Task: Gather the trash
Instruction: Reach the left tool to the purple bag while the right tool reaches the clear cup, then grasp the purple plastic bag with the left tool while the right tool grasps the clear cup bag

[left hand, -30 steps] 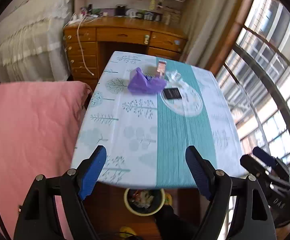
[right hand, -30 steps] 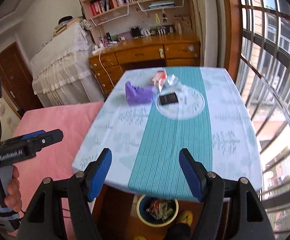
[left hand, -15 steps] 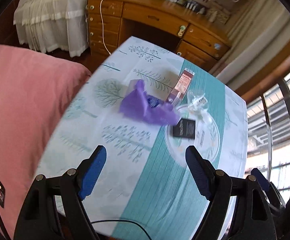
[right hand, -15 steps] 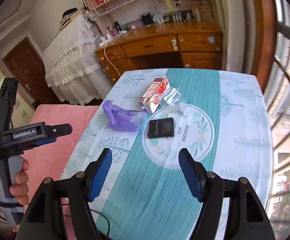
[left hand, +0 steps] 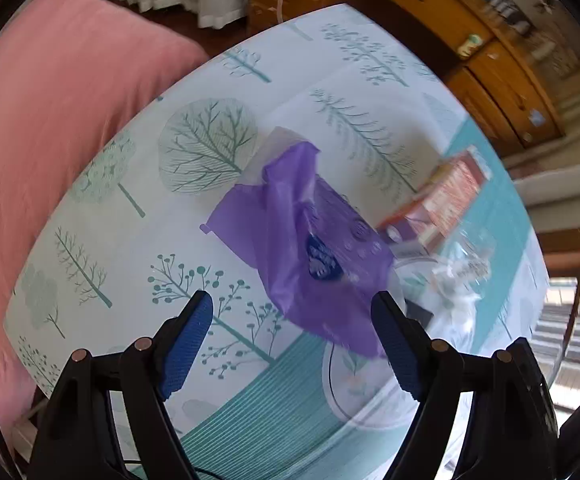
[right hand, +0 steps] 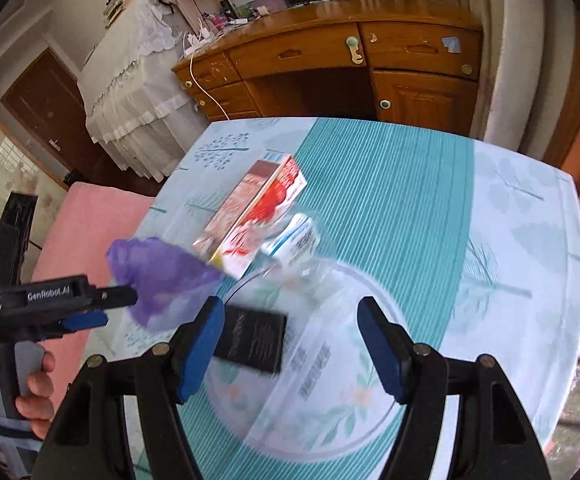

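Both grippers have dropped in over the table (right hand: 509, 216) since a second ago, when they hung back past its near edge. Left gripper (left hand: 291, 322), jaws spread and empty, now sits right above the purple bag (left hand: 309, 248). Right gripper (right hand: 290, 330), also spread and empty, is over the black packet (right hand: 256, 340) beside the red carton (right hand: 258, 212) and clear wrapper (right hand: 297, 238).

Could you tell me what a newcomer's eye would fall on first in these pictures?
Probably the crumpled purple plastic bag, lying on the tree-patterned tablecloth just ahead of the open left gripper. Next, the red and white carton lying flat beside it, and the small black packet near the open right gripper.
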The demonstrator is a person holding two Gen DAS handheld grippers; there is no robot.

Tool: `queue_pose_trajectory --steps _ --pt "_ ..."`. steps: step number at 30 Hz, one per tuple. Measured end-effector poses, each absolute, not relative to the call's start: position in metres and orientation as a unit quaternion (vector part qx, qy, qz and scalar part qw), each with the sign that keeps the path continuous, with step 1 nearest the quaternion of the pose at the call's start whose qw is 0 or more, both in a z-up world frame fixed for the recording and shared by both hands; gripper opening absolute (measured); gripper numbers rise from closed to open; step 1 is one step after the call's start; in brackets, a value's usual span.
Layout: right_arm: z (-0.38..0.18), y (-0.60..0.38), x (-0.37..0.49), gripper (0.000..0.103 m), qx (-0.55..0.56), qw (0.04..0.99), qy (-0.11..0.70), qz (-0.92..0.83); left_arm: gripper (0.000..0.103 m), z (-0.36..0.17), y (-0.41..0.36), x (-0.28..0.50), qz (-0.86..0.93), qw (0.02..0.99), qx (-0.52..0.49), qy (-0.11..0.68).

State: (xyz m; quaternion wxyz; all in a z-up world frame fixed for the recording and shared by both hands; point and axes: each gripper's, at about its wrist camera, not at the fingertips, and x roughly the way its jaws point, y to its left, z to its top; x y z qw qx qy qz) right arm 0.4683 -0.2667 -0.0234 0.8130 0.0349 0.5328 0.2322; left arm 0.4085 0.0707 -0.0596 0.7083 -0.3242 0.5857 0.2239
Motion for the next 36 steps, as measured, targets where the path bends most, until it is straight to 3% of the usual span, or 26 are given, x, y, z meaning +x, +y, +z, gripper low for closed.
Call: queue_pose_trajectory --steps 4,12,15,35,36 --pt "-0.045 -0.262 0.499 0.056 0.042 0.796 0.552 0.246 0.08 -0.075 0.073 0.413 0.24 0.697 -0.321 0.594" --pt "-0.082 -0.242 0.534 0.047 0.039 0.77 0.579 0.266 0.08 -0.102 0.079 0.421 0.256 0.672 -0.336 0.608" --pt "-0.093 -0.238 0.538 0.02 0.044 0.758 0.589 0.277 0.08 -0.109 0.079 0.423 0.253 0.669 -0.334 0.614" --pt "-0.067 -0.257 0.462 0.017 0.125 0.759 0.558 0.311 0.08 -0.137 0.091 0.374 0.193 0.649 -0.419 0.605" --pt "-0.066 -0.257 0.459 0.017 0.124 0.76 0.558 0.311 0.073 -0.137 0.091 0.375 0.185 0.651 -0.425 0.602"
